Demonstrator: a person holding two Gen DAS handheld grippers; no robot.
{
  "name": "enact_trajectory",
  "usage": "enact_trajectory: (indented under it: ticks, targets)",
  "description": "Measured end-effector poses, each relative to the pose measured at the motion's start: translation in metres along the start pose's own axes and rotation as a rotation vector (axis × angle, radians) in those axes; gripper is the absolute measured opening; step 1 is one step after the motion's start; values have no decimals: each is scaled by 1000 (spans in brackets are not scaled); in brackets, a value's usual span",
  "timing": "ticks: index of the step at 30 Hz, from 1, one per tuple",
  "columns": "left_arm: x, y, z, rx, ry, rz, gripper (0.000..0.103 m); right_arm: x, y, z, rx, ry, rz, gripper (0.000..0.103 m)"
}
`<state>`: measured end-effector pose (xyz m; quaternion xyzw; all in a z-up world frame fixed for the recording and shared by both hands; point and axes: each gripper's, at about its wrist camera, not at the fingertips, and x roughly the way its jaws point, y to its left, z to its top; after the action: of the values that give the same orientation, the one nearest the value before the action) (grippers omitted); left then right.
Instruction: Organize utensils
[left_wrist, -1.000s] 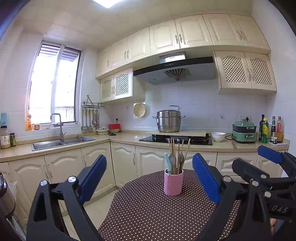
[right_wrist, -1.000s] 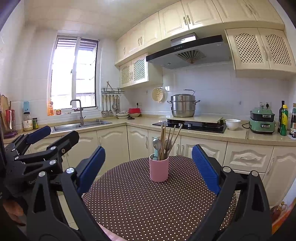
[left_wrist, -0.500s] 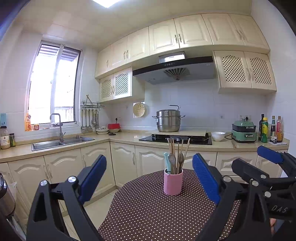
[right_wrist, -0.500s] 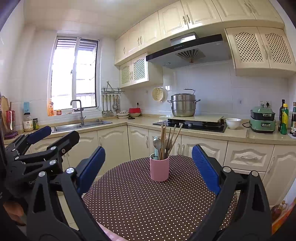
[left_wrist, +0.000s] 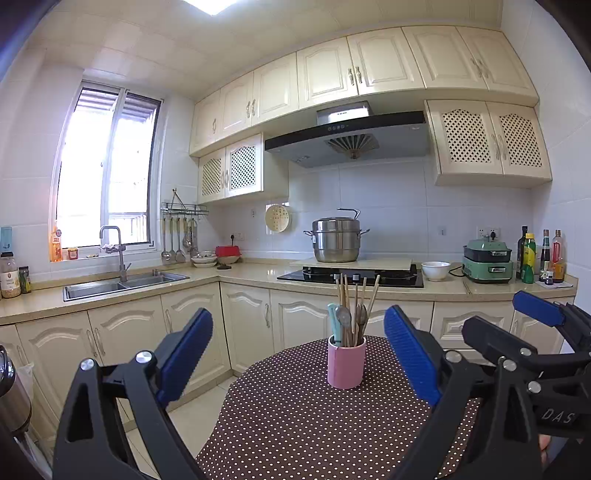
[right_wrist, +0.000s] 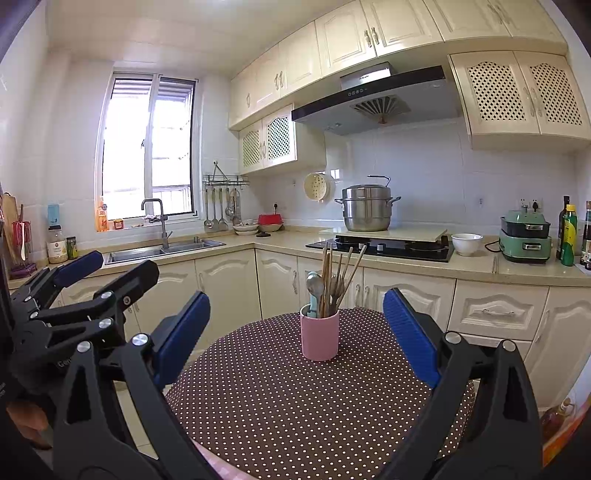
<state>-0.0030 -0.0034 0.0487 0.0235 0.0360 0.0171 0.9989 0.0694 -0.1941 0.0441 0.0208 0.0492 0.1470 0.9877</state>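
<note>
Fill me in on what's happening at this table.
A person holds a two-finger gripper in each hand over a round table with a dotted cloth. Both the left gripper and the right gripper are open and hold nothing. A pink cup stands upright on the table ahead of them, holding chopsticks, spoons and a teal-handled utensil. Nothing has been picked up yet.

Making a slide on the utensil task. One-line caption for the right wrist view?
Open right hand-held gripper faces a pink cup of utensils on a polka-dot table.
</note>
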Motion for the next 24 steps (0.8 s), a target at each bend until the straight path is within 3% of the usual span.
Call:
enact_trajectory:
  ticks: [24]
  targets:
    - [2,0,-1,8,6,3,92,1,0,0,1,6,-2,93]
